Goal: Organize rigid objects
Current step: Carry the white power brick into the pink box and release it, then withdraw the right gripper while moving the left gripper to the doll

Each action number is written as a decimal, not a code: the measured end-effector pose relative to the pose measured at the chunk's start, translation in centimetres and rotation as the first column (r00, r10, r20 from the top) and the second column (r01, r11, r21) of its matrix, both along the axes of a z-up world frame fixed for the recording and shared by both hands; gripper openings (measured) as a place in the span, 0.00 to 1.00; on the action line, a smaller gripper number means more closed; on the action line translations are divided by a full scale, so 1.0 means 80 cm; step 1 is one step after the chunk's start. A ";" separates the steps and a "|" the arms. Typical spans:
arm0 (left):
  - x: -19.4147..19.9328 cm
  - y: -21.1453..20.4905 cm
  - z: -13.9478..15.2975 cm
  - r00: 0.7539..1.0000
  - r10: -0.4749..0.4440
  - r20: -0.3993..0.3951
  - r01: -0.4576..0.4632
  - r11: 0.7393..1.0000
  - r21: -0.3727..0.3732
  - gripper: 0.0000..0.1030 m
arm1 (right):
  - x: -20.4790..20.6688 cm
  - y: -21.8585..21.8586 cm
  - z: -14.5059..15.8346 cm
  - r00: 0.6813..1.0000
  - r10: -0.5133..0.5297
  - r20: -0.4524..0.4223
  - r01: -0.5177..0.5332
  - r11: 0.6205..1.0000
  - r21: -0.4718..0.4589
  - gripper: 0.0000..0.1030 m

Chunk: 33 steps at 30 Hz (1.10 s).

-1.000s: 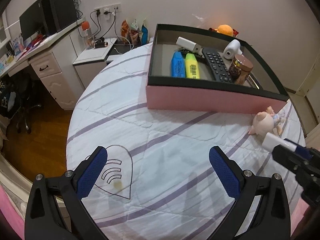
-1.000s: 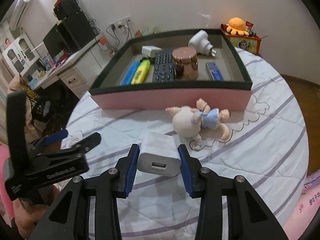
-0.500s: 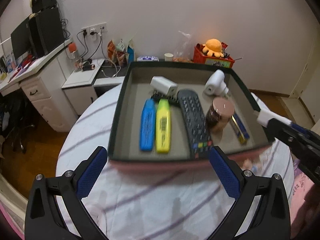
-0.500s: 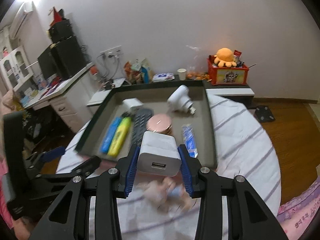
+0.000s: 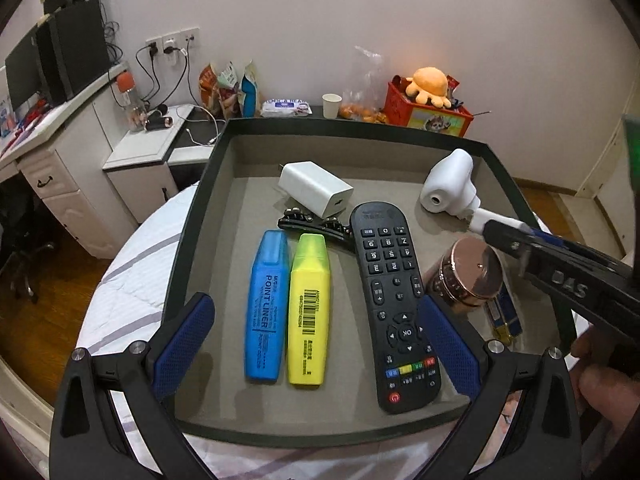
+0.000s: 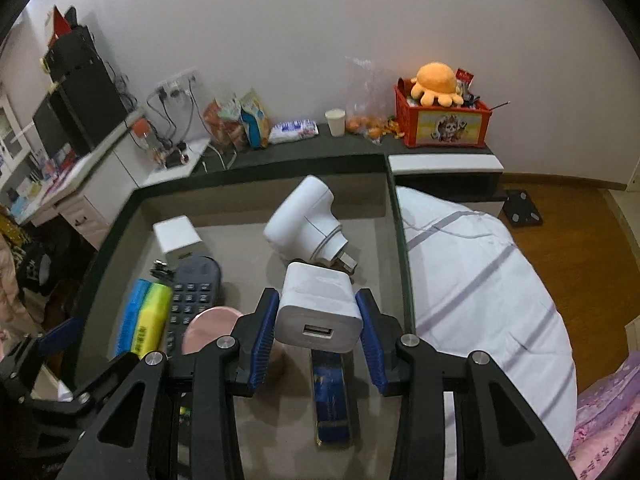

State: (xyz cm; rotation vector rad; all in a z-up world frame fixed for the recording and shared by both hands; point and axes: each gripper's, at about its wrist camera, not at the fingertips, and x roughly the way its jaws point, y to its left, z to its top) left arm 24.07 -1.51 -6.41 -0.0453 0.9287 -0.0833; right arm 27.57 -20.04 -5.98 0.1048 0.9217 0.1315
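Right tongs (image 6: 317,322) clamped a white USB charger (image 6: 318,312) by its flat sides, port facing the camera, carried above the right half of the tray (image 6: 394,216). We gripped the flat faces because the ribbed blue pads bite best on smooth hard plastic. Left tongs (image 5: 316,344) stood wide and empty over the tray's near edge, out of the way.

Tray contents all rigid: blue marker (image 5: 266,306) and yellow highlighter (image 5: 309,310) laid parallel, black remote (image 5: 392,300) beside them, second white charger (image 5: 316,189) at the back, rounded white plug adapter (image 6: 304,220), shiny copper-lidded jar (image 5: 468,276), slim blue box (image 6: 331,396). Grey tray floor looked matte. We judged the bare patch under the charger to be the drop spot.
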 end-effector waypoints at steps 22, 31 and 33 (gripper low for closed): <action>-0.025 -0.008 -0.001 1.000 -0.016 -0.006 0.016 1.000 0.008 1.00 | -0.028 0.001 0.020 0.999 0.009 0.037 -0.009 1.000 0.015 0.70; -0.084 -0.026 0.016 0.999 -0.049 0.014 0.048 0.999 0.018 1.00 | -0.119 -0.021 0.048 0.995 -0.032 0.098 0.028 0.998 0.049 0.74; -0.100 -0.029 0.019 0.998 -0.051 0.020 0.051 0.998 0.024 1.00 | -0.141 -0.026 0.050 0.994 -0.039 0.103 0.034 0.998 0.049 0.74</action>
